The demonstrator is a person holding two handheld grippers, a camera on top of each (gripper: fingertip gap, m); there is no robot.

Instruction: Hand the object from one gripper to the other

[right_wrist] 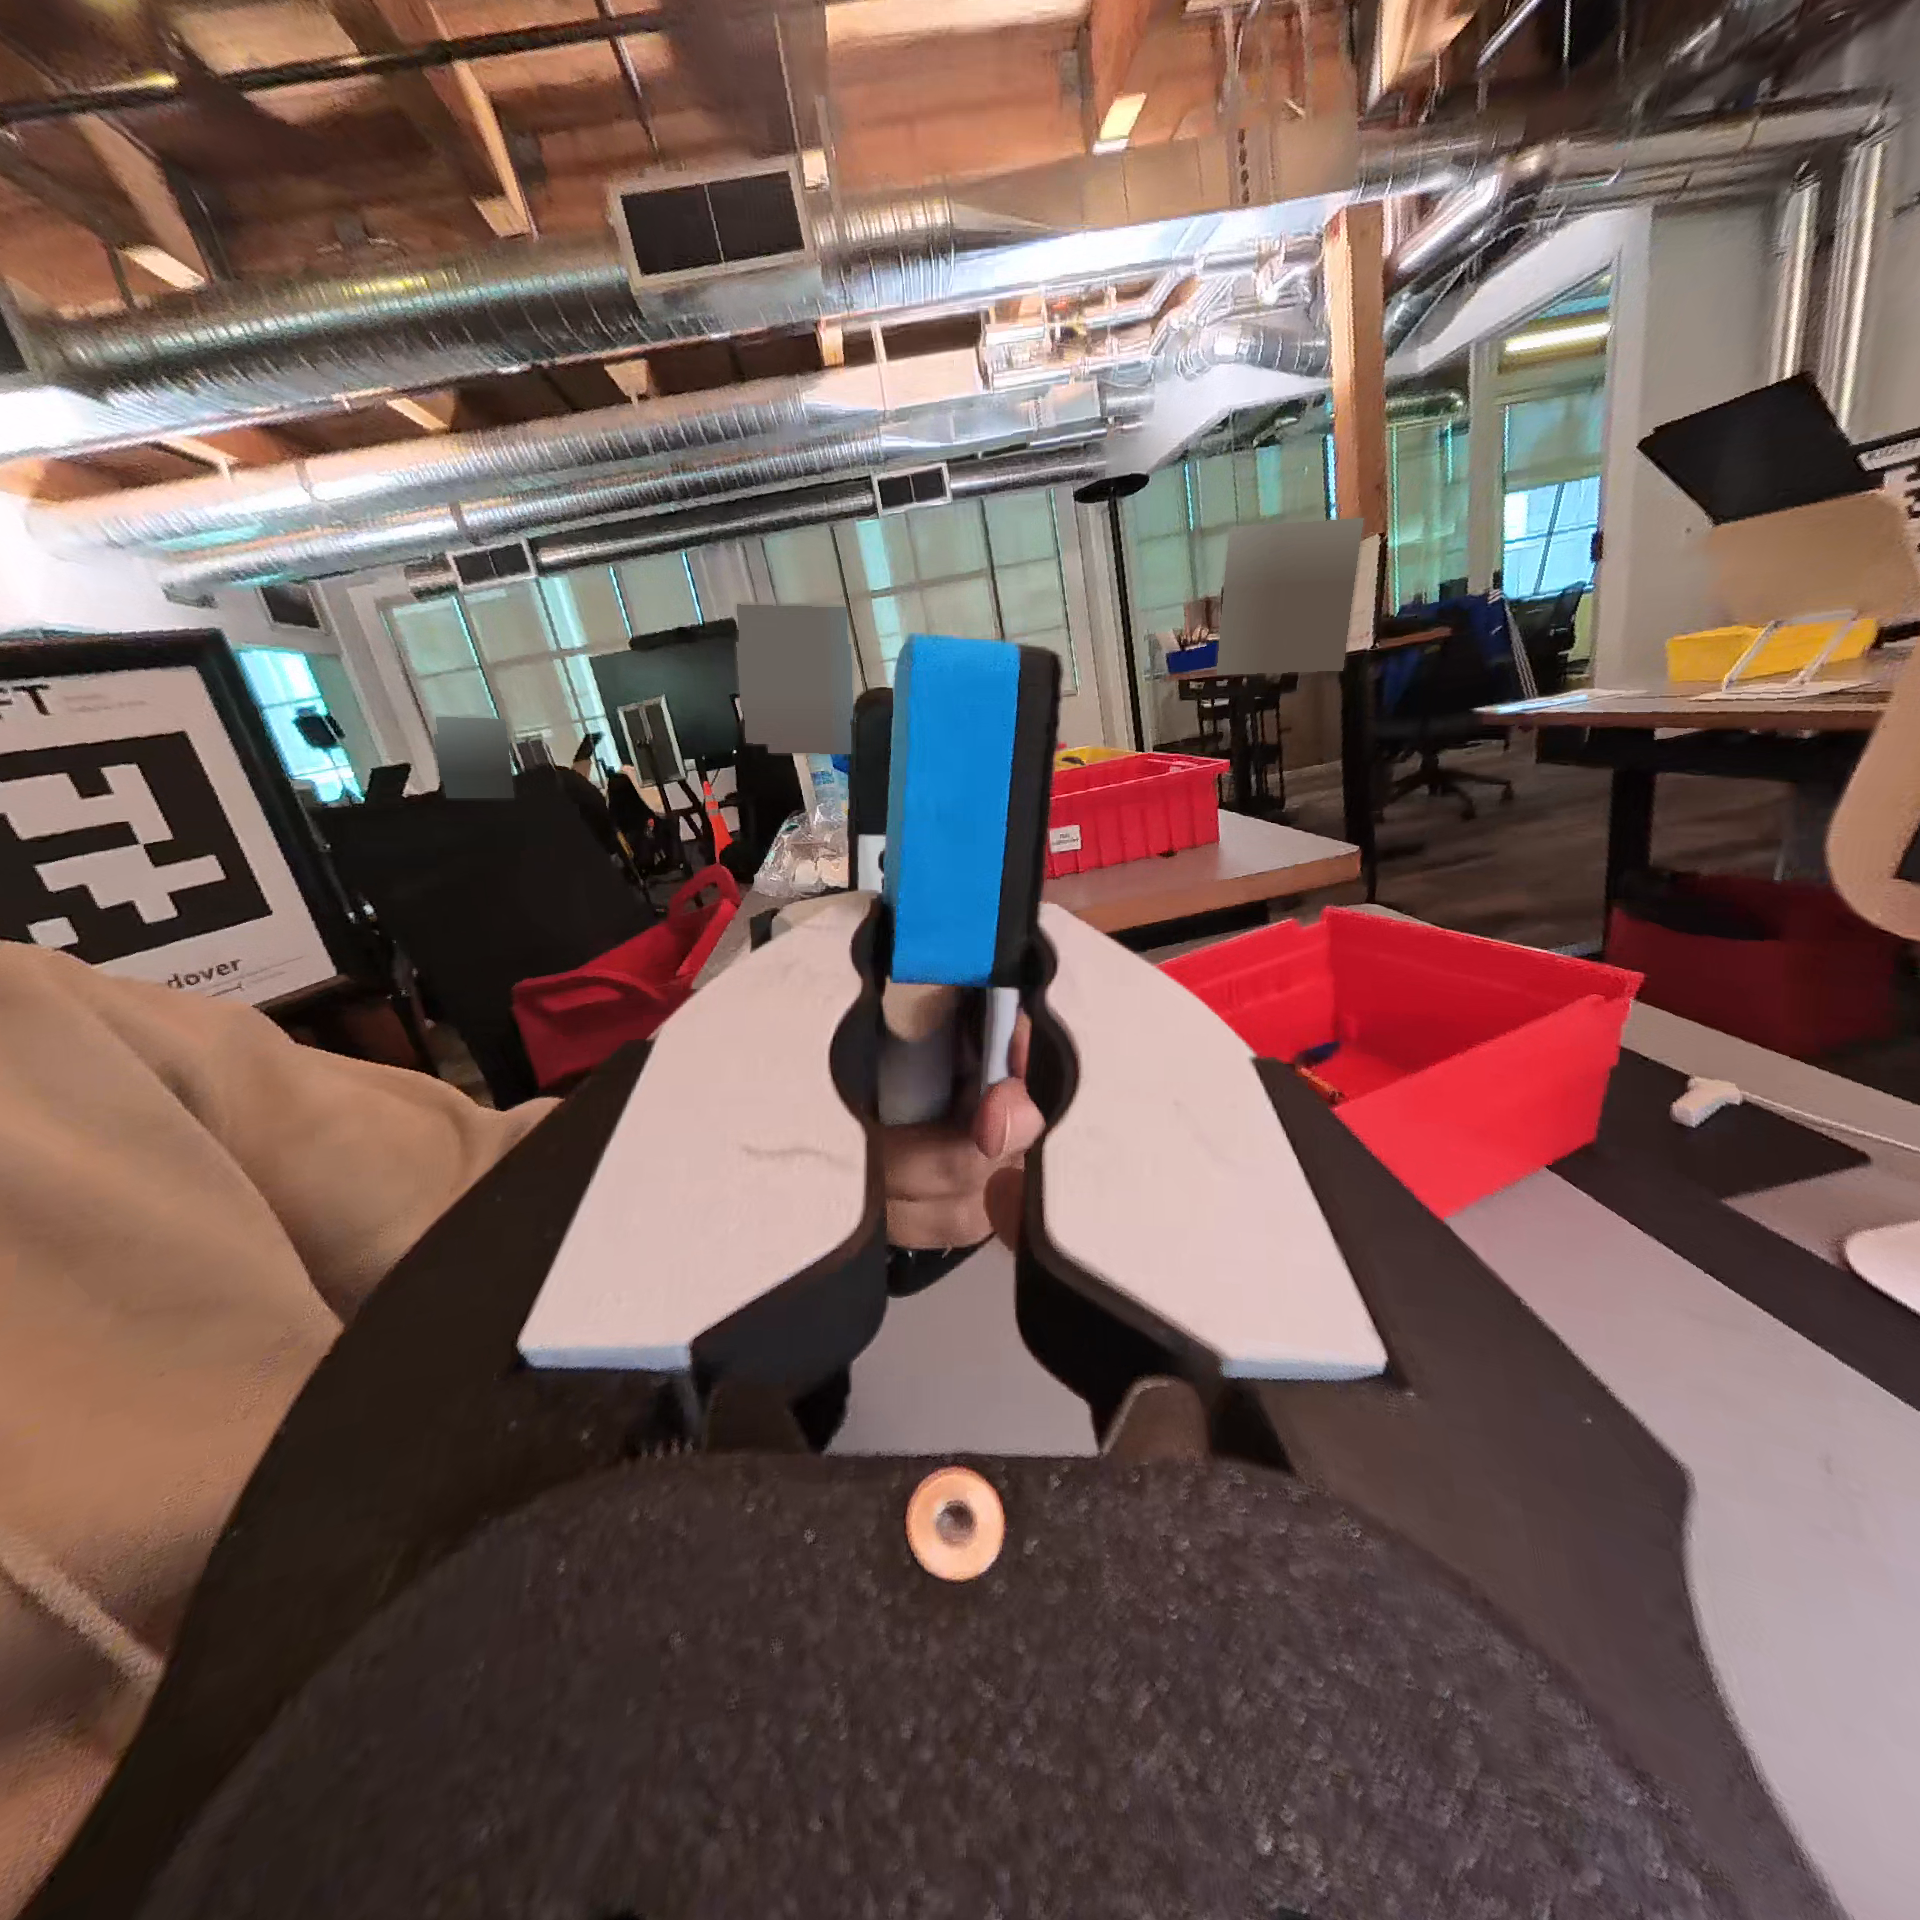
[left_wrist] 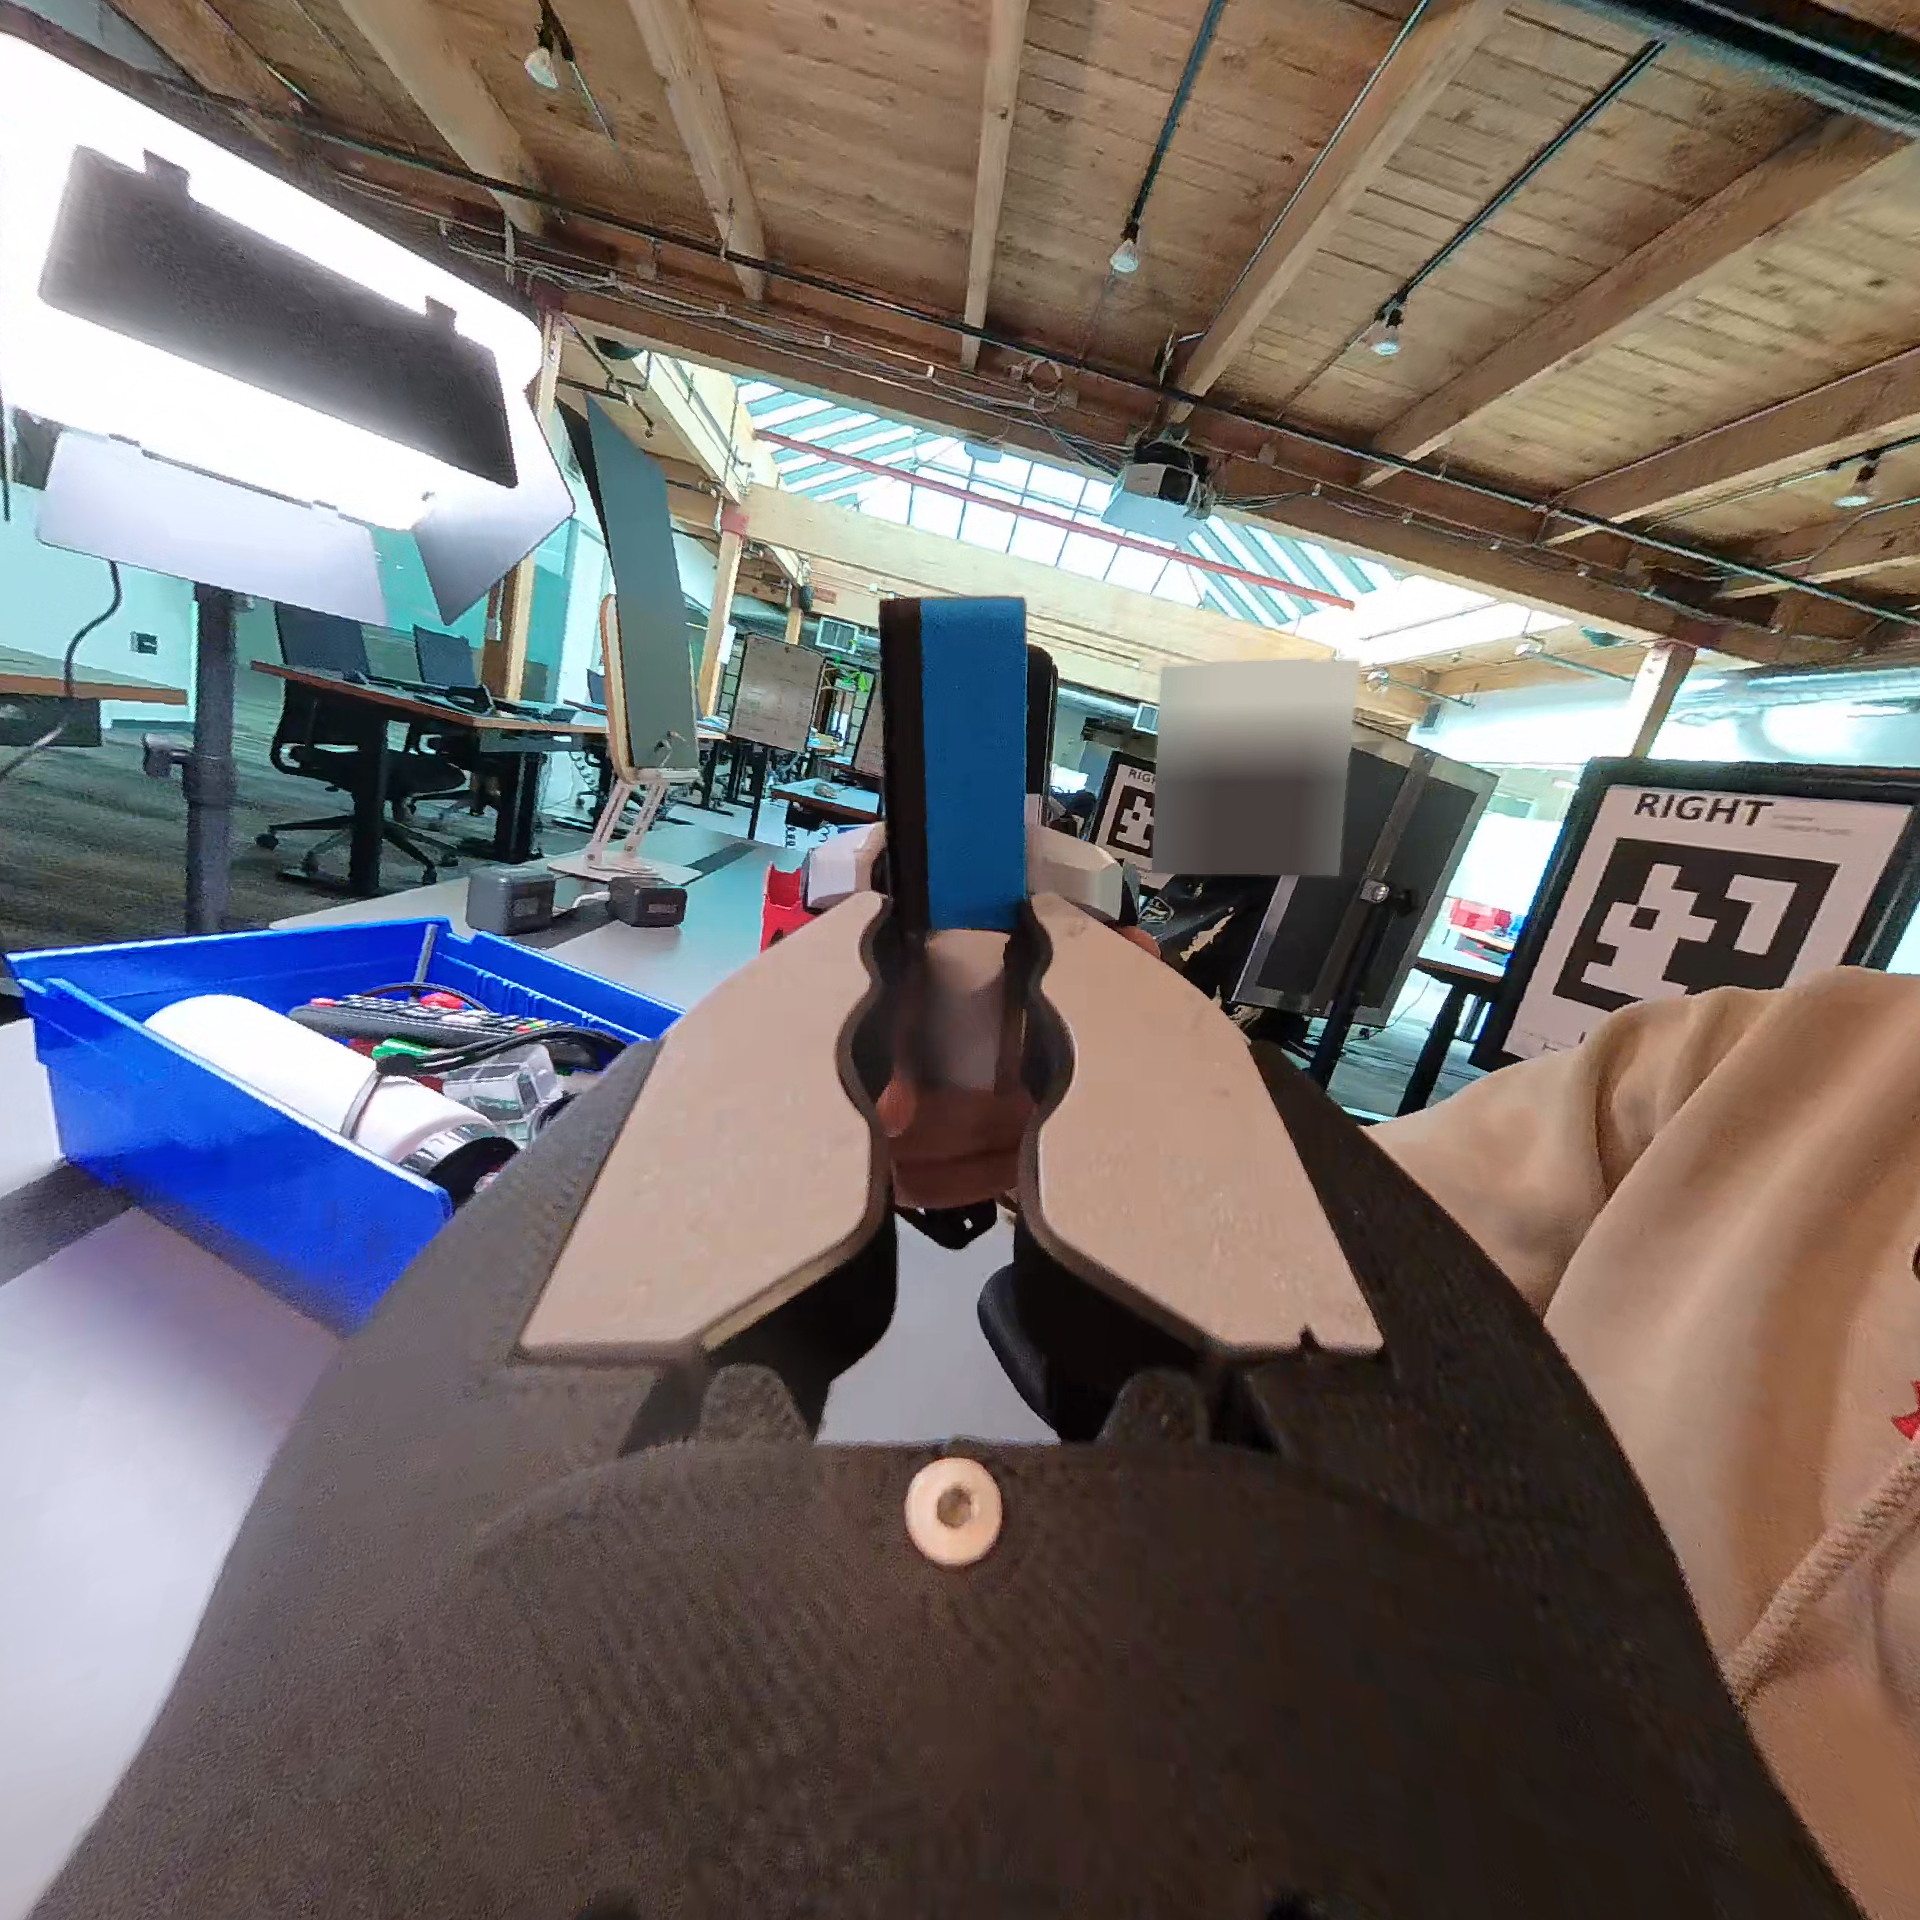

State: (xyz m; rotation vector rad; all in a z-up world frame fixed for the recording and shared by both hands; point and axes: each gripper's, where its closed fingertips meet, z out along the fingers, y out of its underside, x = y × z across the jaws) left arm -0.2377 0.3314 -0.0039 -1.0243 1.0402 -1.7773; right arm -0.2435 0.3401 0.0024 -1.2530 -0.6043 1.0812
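While both grippers face each other above the table [right_wrist: 1714, 1382], the left gripper [left_wrist: 954, 925] and right gripper [right_wrist: 954, 961] each pinch the upright blue-and-black block [left_wrist: 971, 764] at its lower end.

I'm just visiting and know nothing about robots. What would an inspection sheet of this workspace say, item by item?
Surface: grey table with black strips.
Job's things: blue-and-black block, upright, gripped at its lower end from both sides.
Clutter: blue bin holding a white roll, a remote and oddments; red bin, contents mostly hidden.
Grippers: left gripper shut on the block; right gripper shut on it too.
Cables: wires inside the blue bin; a thin white cable on the table.
Surroundings: open office with desks, chairs, wooden ceiling, metal ducts, a bright lamp panel and framed marker boards.
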